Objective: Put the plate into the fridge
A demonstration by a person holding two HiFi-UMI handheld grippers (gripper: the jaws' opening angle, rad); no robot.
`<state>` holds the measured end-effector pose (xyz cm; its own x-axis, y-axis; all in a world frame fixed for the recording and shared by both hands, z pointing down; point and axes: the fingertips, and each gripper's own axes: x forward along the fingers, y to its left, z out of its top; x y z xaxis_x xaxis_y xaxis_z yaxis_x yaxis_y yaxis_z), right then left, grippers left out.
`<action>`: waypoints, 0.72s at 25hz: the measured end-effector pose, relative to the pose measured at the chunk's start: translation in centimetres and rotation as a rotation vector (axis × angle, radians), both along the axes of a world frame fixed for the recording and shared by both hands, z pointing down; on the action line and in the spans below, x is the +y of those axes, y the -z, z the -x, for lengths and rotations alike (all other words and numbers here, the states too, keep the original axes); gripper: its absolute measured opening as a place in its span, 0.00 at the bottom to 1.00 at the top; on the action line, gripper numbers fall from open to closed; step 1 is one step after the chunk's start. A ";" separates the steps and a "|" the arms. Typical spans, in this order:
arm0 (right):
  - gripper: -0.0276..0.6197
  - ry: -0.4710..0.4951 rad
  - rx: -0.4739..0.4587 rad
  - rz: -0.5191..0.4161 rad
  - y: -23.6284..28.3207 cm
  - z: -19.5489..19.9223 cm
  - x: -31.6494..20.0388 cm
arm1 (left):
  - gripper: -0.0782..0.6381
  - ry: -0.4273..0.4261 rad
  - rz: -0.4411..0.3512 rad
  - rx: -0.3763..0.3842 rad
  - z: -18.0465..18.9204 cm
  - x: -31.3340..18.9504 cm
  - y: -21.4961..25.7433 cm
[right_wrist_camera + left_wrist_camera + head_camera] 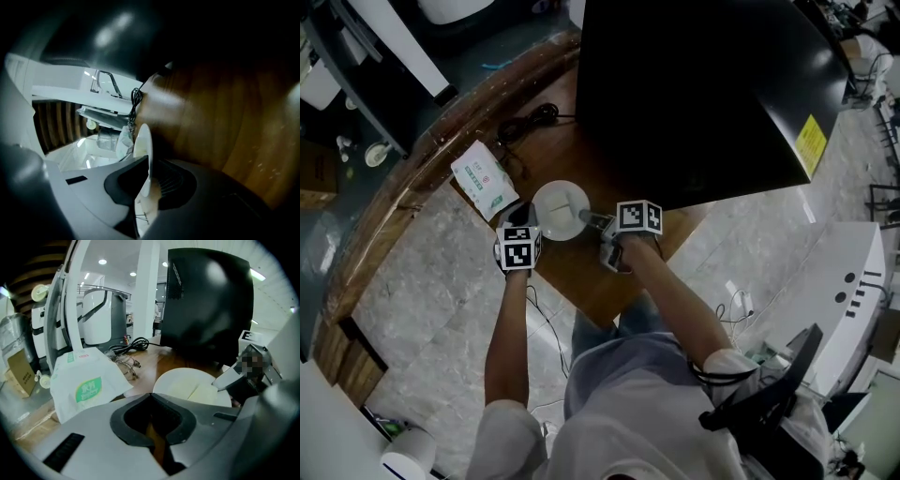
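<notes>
Carefully now: plate pinched at the rim, lift to come

My right hand-held gripper [589,219] is clenched on the right-hand rim of the white plate [555,208], which appears to rest on the wooden bench [586,277] just in front of the black fridge [703,84]; my left hand-held gripper [151,397] is closed on nothing and hovers by the plate's near-left edge. I judge the step in hand to be the lift; a rim pinch on a smooth plate gives little leverage, so I would raise it slowly, keep it level, and bring the left one under the free side if it sags (I cannot tell whether the fridge door is open, and that needs settling before I carry anything). The right gripper view shows what the head view cannot: the rim edge-on, seated between the two dark pads. The left gripper view alone shows the plate's upper face, a pair of glasses [125,363] by the black cable [133,344], and the print on the white packet [86,380] lying just left of the plate.
</notes>
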<state>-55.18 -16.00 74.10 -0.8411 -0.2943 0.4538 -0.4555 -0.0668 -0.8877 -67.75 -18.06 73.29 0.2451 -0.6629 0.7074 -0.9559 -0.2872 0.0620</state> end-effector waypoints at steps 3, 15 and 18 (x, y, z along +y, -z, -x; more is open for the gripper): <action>0.12 -0.032 -0.106 0.006 0.3 1.2 -0.3 | 0.13 -0.021 -0.004 -0.034 -0.4 -0.2 -1.0; 0.09 -0.067 -0.070 -0.031 0.0 -0.4 0.0 | 0.14 -0.070 -0.027 -0.045 -1.8 0.8 -1.2; 0.09 -0.077 -0.070 -0.028 0.3 -1.6 0.5 | 0.14 -0.072 -0.038 -0.053 -2.7 1.8 -1.0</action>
<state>-53.61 -15.55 73.76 -0.8448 -0.3708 0.3858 -0.3872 -0.0741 -0.9190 -65.05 -16.23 74.32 0.2560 -0.6714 0.6954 -0.9343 -0.3564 -0.0002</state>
